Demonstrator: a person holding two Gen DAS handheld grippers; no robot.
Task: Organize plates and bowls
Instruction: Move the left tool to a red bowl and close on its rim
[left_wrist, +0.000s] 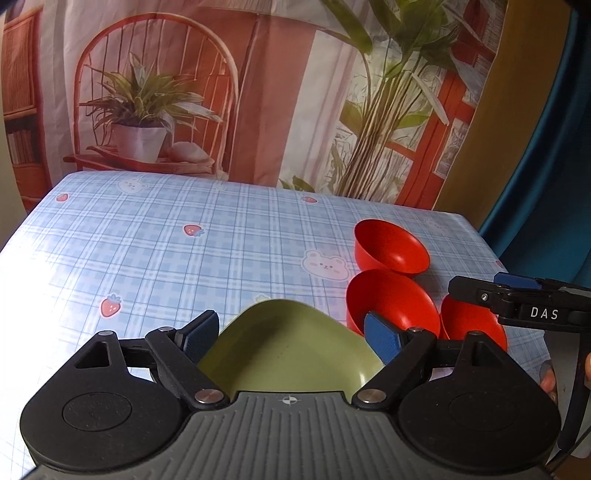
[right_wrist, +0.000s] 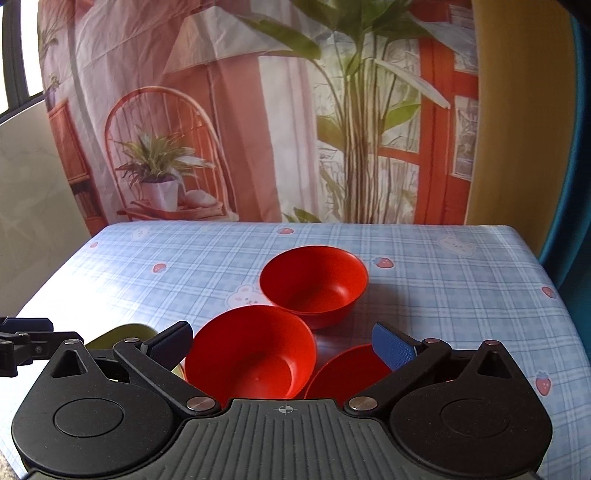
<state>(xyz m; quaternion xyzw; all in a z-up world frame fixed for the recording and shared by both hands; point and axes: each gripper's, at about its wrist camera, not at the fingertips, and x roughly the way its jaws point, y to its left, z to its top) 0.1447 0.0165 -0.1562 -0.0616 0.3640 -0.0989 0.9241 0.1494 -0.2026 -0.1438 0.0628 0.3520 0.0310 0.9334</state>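
Observation:
A green plate (left_wrist: 291, 350) lies on the table just below and between the fingers of my open left gripper (left_wrist: 290, 338); its edge also shows in the right wrist view (right_wrist: 122, 334). Three red bowls stand to the right of it: a far one (left_wrist: 391, 245) (right_wrist: 314, 284), a middle one (left_wrist: 391, 301) (right_wrist: 251, 354) and a near one (left_wrist: 472, 326) (right_wrist: 347, 373). My right gripper (right_wrist: 282, 345) is open and empty above the middle and near bowls. It shows from the side in the left wrist view (left_wrist: 517, 299).
The table (left_wrist: 166, 258) has a blue plaid cloth with strawberries and bears. A printed curtain (right_wrist: 258, 129) hangs behind its far edge. The table's right edge (right_wrist: 554, 295) is close to the bowls. A blue drape (left_wrist: 554, 147) hangs at the right.

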